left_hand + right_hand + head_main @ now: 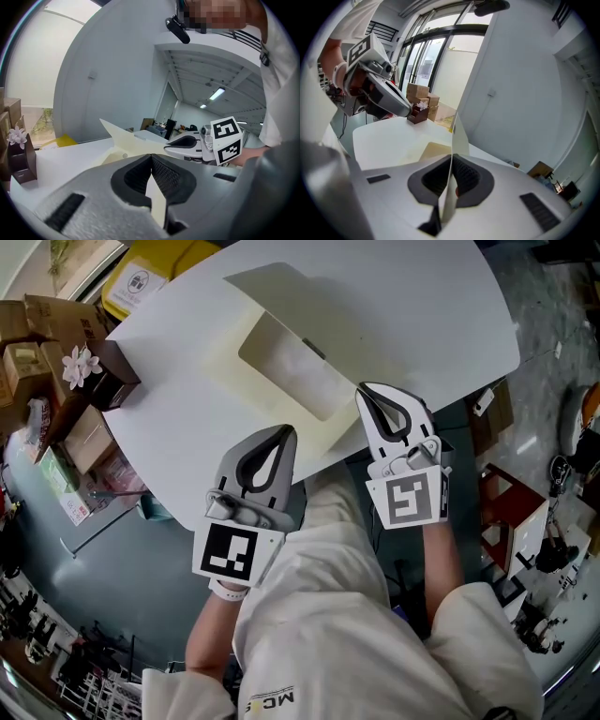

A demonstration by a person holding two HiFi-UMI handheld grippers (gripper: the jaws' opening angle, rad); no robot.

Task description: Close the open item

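A shallow cream box (pixel 232 381) lies open on the white table (pixel 412 306), with its lid (pixel 272 292) raised at the far side. My left gripper (pixel 287 431) is at the box's near edge, shut on a thin cream flap (pixel 156 199) that runs edge-on between its pads. At the near right corner, my right gripper (pixel 367 391) is shut on a flap (pixel 458 133) that stands up past the jaw tips. The left gripper view shows the box (pixel 123 143) ahead with the right gripper (pixel 169 146) beside it. The right gripper view shows the left gripper (pixel 410 109) to the left.
A dark brown holder with a white flower (pixel 101 371) stands at the table's left edge. Cardboard boxes (pixel 28 334) and a yellow carton (pixel 155 268) lie beyond it. Tools and cables (pixel 562 521) litter the floor on the right. The person's legs fill the bottom of the head view.
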